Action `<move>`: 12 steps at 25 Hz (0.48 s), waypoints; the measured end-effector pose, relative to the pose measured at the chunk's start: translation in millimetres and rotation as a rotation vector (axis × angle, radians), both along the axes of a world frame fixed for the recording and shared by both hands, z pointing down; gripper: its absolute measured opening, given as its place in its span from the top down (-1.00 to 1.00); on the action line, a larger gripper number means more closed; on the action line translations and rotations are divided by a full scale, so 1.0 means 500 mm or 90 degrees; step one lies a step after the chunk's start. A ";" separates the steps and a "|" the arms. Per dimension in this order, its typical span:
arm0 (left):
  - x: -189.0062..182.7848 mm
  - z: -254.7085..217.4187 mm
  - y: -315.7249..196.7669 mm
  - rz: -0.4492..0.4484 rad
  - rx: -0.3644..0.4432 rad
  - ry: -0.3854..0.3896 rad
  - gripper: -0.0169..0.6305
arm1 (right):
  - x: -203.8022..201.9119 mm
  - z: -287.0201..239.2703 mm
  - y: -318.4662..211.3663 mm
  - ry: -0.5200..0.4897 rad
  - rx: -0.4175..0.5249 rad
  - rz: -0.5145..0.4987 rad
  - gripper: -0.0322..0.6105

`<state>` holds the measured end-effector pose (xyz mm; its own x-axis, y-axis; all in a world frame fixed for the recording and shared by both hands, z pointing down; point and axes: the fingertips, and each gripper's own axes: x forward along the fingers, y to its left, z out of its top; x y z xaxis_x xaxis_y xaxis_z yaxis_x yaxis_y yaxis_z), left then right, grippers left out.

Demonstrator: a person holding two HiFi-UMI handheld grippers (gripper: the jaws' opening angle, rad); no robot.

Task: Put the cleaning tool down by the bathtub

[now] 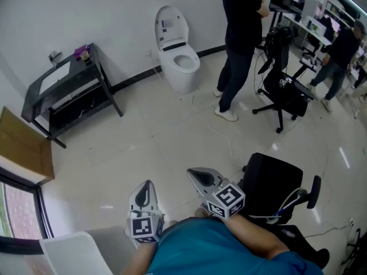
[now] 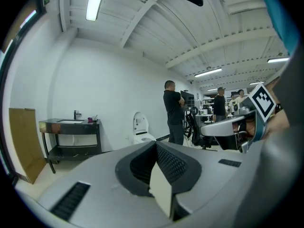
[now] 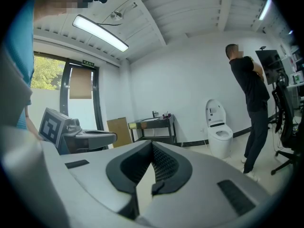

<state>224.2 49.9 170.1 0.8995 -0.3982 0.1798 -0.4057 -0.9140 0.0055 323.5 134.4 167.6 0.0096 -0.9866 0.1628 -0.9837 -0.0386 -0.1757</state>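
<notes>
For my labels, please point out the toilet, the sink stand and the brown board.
toilet [image 1: 182, 78], head view, bowl.
sink stand [image 1: 77, 69], head view, dark top.
brown board [image 1: 23, 145], head view, flat face.

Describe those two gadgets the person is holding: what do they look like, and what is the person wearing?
The left hand-held gripper and the right hand-held gripper are pale grey, tapering shells with dark dimpled pads inside the jaws. Each carries a white cube with black square markers: left cube, right cube. The person wears a teal top.
</notes>
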 end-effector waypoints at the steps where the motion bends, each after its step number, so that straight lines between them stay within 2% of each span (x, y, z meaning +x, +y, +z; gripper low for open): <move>1: 0.000 0.000 -0.001 0.000 -0.001 -0.001 0.94 | 0.001 -0.001 0.000 0.000 0.000 0.001 0.90; 12: 0.008 0.002 0.020 0.009 -0.008 0.007 0.94 | 0.005 0.001 0.022 -0.008 0.000 0.009 0.90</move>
<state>228.3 59.7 171.3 0.9067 -0.3840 0.1747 -0.3933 -0.9192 0.0209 326.1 145.4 168.2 0.0215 -0.9863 0.1635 -0.9807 -0.0526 -0.1883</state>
